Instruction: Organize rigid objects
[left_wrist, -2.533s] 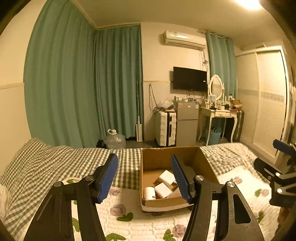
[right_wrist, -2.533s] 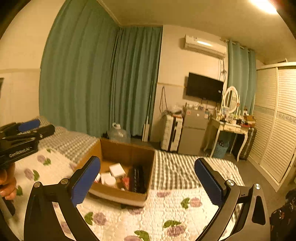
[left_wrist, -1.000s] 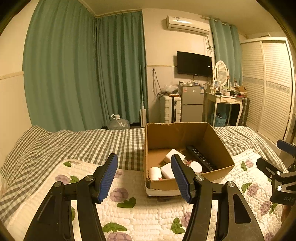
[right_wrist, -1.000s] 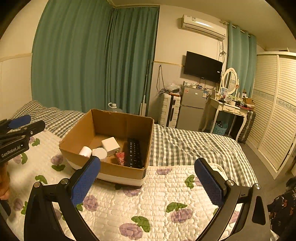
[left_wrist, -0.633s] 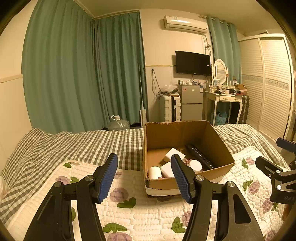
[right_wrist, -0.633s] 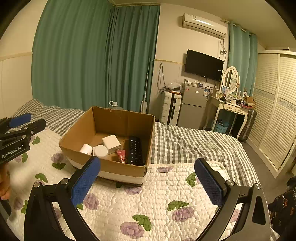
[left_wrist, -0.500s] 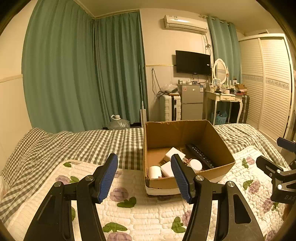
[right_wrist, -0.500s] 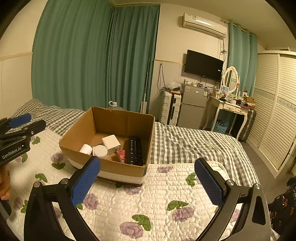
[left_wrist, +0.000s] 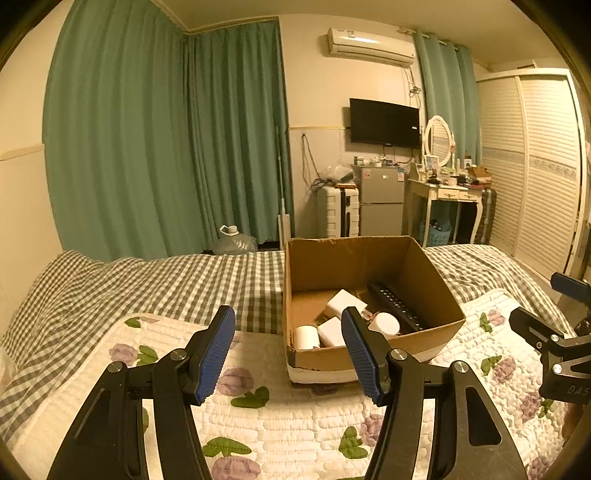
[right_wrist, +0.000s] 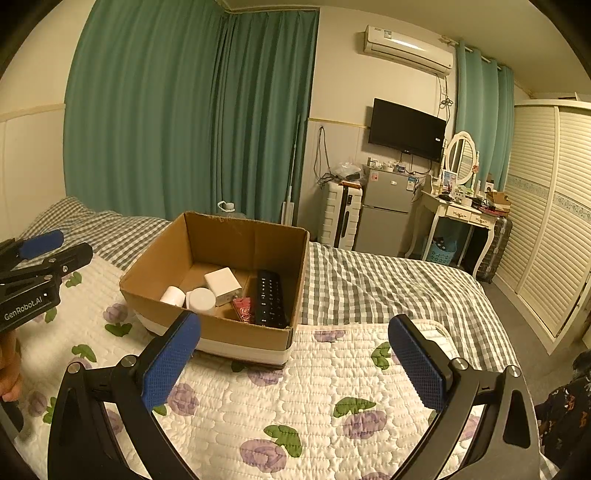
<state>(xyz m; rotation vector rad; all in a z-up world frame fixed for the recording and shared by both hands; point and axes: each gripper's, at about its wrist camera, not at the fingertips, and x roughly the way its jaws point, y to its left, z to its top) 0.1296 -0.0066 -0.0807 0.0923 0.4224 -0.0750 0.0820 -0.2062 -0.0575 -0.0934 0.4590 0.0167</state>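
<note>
My left gripper (left_wrist: 288, 349) & right gripper (right_wrist: 293, 362) both spread apart, empty, above quilt (right_wrist: 314, 387). Cardboard box (right_wrist: 236, 332) ahead w/ black remote (right_wrist: 271, 302), white box (right_wrist: 222, 280) inside.

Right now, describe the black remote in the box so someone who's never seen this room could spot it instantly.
Find the open cardboard box on the floral quilt on the bed. Inside, along the wall nearest the fridge side of the room, lies the black remote, flat on the box floor beside a small red packet. It is the only long, dark, button-covered item; its other neighbours are white blocks and cylinders.
</note>
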